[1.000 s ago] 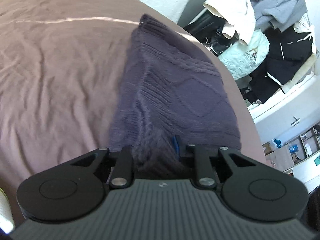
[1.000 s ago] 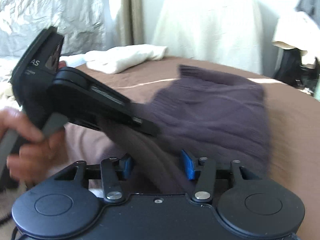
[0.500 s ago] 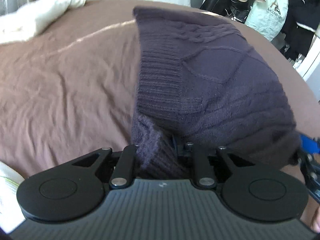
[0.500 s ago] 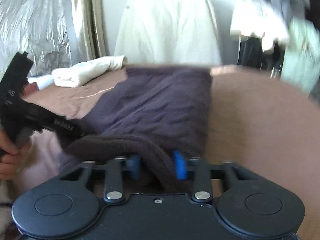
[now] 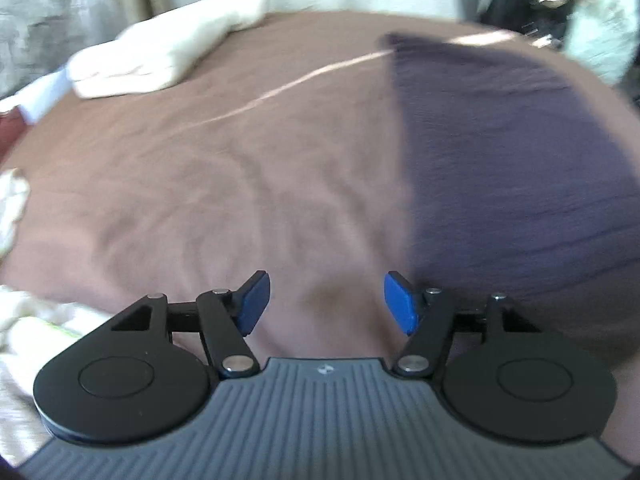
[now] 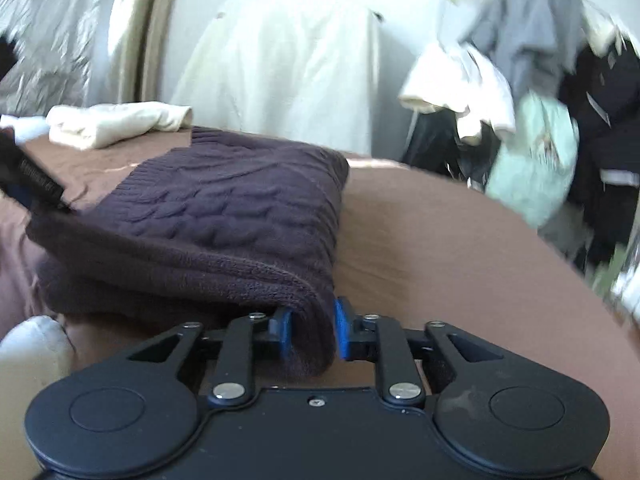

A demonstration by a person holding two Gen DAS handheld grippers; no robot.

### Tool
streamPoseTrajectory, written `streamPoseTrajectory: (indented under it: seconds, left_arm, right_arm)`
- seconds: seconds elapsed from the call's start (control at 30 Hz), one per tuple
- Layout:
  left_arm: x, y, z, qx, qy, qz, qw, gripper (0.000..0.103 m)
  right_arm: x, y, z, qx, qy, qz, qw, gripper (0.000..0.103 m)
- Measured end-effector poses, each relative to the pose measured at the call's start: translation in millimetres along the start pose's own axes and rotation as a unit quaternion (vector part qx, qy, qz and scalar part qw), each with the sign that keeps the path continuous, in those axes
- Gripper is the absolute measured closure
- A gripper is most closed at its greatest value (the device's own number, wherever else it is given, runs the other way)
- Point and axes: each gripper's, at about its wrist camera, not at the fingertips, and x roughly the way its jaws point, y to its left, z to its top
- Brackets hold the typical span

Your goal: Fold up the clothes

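Sweater [image 6: 224, 208]: dark purple cable knit, folded, lying on the brown bed [image 6: 420, 232].
Left gripper [image 5: 324, 304]: jaws spread and opening, only bedsheet between them; sweater lies just to its right.
Right gripper [image 6: 312, 332]: jaws opening, blue pads [image 6: 342, 328] on either side of the sweater's near folded corner, touching the knit.
Cream garment [image 5: 160, 56]: folded, at the bed's far left side.

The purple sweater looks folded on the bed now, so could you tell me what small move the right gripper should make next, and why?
Probably let its opening jaws part fully and back away. The sweater lies doubled on the bed, its corner between the right gripper pads, while the left gripper is opening, holding nothing.
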Motion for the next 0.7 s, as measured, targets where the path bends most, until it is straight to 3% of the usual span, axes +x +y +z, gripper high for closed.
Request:
streamPoseTrajectory:
  seconds: [0.07,0.17,0.3,0.37,0.4,0.47,0.5,0.57,0.63,0.7]
  left_arm:
    - [2,14,3,-0.029,0.008,-0.016,0.9994,0.04]
    - [-7,25,8,-0.078,-0.012,-0.091,0.9927,0.04]
    - [-19,14,7,-0.067,-0.051,-0.168,0.9821,0.036]
    - [-15,6,5,-0.051,-0.042,-0.194,0.9787,0.03]
    - [-9,1,3,-0.038,-0.027,-0.195,0.9797,0.025]
    - [12,-7,-3,-0.013,0.023,-0.141,0.9897,0.023]
    - [22,-9,-6,-0.007,0.042,-0.114,0.9925,0.017]
    - [31,-1,-8,-0.034,0.05,-0.123,0.9906,0.016]
    - [29,7,-3,-0.056,0.052,-0.13,0.9886,0.016]
    - [25,10,-2,-0.056,0.043,-0.111,0.9913,0.018]
  right_arm:
    - [-8,-10,-5,0.029,-0.005,0.008,1.0,0.065]
    - [-22,-20,-10,0.051,-0.028,0.008,0.998,0.051]
    - [-31,-17,-6,0.045,-0.049,0.018,0.998,0.047]
    - [-25,-25,1,0.093,-0.04,0.046,0.994,0.047]
    - [-20,-31,4,0.123,-0.034,0.062,0.99,0.047]
    - [-8,-46,3,0.186,-0.006,0.095,0.978,0.047]
    - [-4,-52,-1,0.213,0.007,0.106,0.971,0.047]
    - [-3,-61,-8,0.252,0.019,0.126,0.959,0.047]
    - [-8,-61,-12,0.242,0.012,0.131,0.961,0.047]
    - [-17,-61,-12,0.227,-0.001,0.131,0.965,0.047]
